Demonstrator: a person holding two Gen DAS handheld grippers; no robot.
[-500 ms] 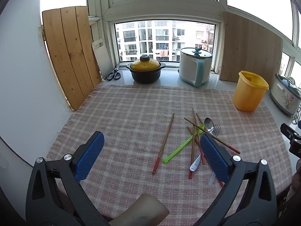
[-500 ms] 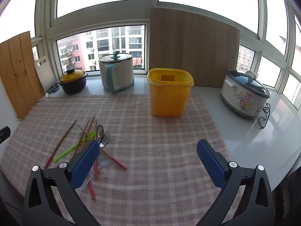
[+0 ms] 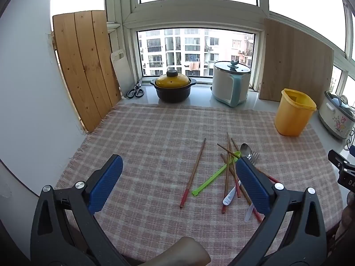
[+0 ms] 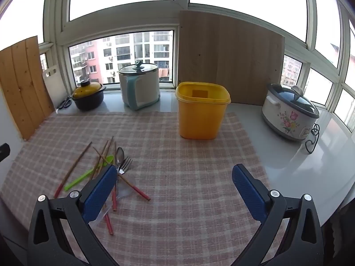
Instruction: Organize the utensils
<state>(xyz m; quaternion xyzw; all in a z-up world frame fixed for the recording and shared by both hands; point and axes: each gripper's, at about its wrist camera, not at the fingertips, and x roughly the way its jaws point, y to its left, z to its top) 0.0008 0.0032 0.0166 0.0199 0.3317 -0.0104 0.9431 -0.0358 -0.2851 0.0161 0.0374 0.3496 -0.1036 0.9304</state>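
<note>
Left gripper (image 3: pixel 178 181): released, jaws spread wide, nothing between them; it hangs above the checked cloth (image 3: pixel 155 133) and points down toward the single chopstick (image 3: pixel 193 171)
Right gripper (image 4: pixel 174 188): also released and empty, over bare cloth, to the right of the pile
Utensils: a loose pile (image 4: pixel 111 166) on the cloth, with red-tipped chopsticks crossing each other, a green plastic utensil (image 3: pixel 216 174), a metal spoon (image 4: pixel 120 155) and a fork (image 4: pixel 126 164) on top
Single chopstick: lies alone, just left of the pile, so it looks the easiest to take first
Yellow container (image 4: pixel 202 113): upright, lid off, well apart from the pile; probably the place where the utensils must go
Progress: I judge nothing is sorted yet
Risk: crossed sticks may shift when one is pulled out
</note>
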